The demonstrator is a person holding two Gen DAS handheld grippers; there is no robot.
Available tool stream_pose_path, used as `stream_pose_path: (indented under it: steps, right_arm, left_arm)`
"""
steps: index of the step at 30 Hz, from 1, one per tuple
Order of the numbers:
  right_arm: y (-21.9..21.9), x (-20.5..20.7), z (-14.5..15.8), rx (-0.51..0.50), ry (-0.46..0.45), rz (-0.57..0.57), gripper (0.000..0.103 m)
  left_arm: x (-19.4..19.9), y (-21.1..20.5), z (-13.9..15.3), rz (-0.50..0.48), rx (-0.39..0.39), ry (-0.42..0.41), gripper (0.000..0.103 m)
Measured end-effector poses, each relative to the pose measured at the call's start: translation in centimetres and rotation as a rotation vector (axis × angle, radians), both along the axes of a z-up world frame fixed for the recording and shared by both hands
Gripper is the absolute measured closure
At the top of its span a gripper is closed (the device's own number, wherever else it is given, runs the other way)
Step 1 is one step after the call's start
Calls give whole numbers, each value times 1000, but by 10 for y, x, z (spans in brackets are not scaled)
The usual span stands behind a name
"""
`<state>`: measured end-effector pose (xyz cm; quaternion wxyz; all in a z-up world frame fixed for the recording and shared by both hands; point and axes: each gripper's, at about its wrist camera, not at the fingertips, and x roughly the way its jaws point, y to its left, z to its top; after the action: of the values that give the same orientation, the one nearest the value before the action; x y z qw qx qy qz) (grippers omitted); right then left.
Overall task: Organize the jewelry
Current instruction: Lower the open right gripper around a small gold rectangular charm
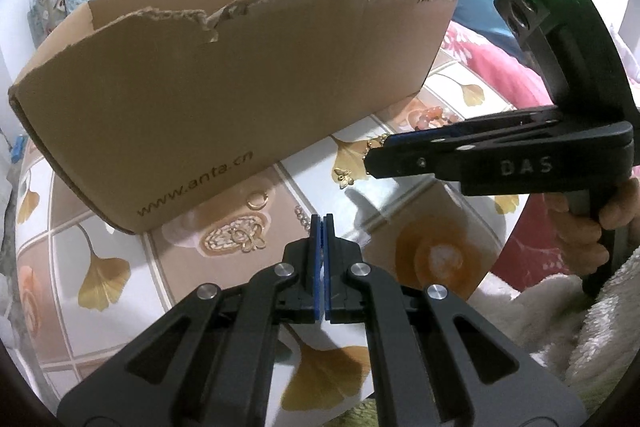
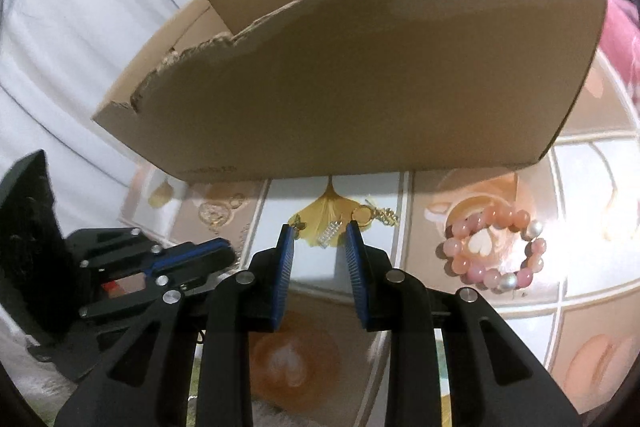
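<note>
Left gripper (image 1: pixel 322 221): nearest the left wrist camera; blue pads pressed together, nothing between them, tips above the patterned cloth.
Gold ring (image 1: pixel 256 201): lies on the cloth just ahead-left of the closed tips, close to the box wall.
Gold butterfly piece (image 1: pixel 249 241): lies on an oval print, left of the tips.
Right gripper (image 1: pixel 370 157): enters from the right, held by a hand (image 1: pixel 588 223); from this side, jaw gap cannot be told; a small gold charm (image 1: pixel 345 178) lies just beside its tips.
Cardboard box (image 1: pixel 224 79): open-topped, torn upper edge, printed web address on its near wall; stands on the cloth behind the jewelry.
Right gripper, own view (image 2: pixel 319 233): jaws parted, gripping nothing; a small silver spiral piece (image 2: pixel 329 235) lies on the cloth between the tips, untouched.
Pink bead bracelet (image 2: pixel 496 247): closed loop with two silvery beads, lies right of the gripper, well apart.
Surface (image 2: pixel 580 187): cloth printed with yellow ginkgo leaves and tile squares.
Room: pale curtain at left, pink bedding at right.
</note>
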<state>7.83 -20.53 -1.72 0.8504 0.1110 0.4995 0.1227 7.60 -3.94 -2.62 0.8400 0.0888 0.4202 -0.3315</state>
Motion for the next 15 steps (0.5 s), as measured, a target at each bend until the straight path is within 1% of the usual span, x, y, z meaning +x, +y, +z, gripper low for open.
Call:
stream_pose_path:
  steps: [7,13,14,15]
  right_arm:
    - [17,6,-1,-130,-12,5,77]
    - [31,2,-2,-167,5,20,77]
    - [33,3,-3,-175,3,11,81]
    - [35,4,-4,-181,4,4,83]
  left_arm:
    - [0,3,-1,9,-23,-3,102]
    - [0,6,-3,11,-38,1,102]
    - [0,7,-3,11,-39,2,102]
    - [0,8,-2,10,-42,2,102]
